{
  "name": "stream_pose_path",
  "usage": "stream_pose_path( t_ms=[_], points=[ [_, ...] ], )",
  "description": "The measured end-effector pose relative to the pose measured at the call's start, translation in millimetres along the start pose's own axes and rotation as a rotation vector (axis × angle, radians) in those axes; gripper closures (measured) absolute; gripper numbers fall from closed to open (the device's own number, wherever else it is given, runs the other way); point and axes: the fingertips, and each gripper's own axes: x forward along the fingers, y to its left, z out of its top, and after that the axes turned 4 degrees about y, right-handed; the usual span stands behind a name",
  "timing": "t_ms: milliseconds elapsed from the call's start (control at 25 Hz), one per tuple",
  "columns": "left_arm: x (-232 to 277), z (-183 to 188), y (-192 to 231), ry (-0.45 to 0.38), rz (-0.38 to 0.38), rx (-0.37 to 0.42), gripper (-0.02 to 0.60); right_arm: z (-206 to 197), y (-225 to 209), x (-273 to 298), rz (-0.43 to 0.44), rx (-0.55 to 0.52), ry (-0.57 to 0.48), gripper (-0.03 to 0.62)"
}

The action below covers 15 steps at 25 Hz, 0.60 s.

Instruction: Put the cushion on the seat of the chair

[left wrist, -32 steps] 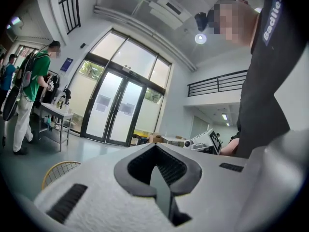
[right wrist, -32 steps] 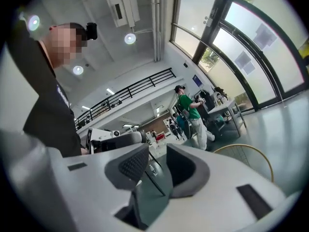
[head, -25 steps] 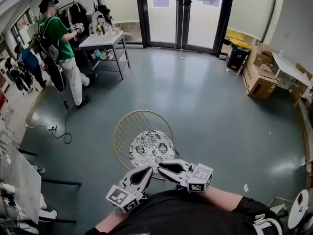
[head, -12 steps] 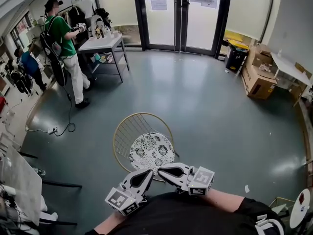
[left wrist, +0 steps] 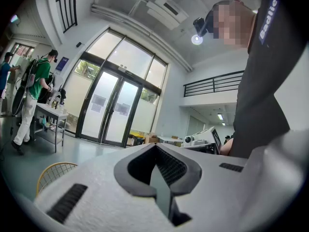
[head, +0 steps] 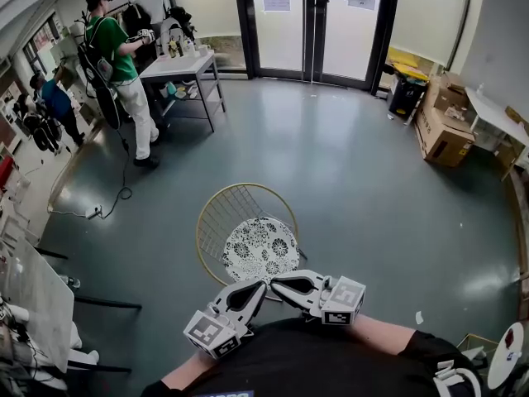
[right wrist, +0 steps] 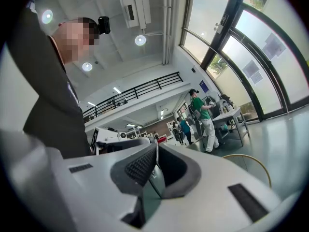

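Observation:
A round cushion (head: 261, 249) with a black-and-white flower pattern lies flat on the seat of a chair (head: 221, 213) with a gold wire back, in the middle of the grey floor. Both grippers hover close to my chest, just in front of the chair, and nothing is in either one. My left gripper (head: 259, 286) is shut, its jaws meeting at the tips (left wrist: 157, 148). The right gripper (head: 276, 281) is shut too, with its pads pressed together (right wrist: 155, 149). Their tips almost touch each other. The chair's gold rim (left wrist: 50, 172) (right wrist: 251, 161) shows low in both gripper views.
A person in a green shirt (head: 122, 63) stands at a grey table (head: 178, 66) at the back left, with a cable (head: 116, 197) trailing over the floor. Cardboard boxes (head: 446, 139) sit at the right, glass doors (head: 314, 23) are behind, and a white panel (head: 33, 304) stands at my left.
Both grippers have stayed near my chest with hardly any shift. The person in green has moved slightly toward the table.

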Motion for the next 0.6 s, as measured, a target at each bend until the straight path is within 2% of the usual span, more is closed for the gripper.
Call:
stream_pose_path(
  t_ms=[600],
  points=[
    [-6, -1, 10, 0.003, 0.006, -0.001, 0.566, -1, -6, 8, -0.001, 0.041, 0.009, 0.557]
  ],
)
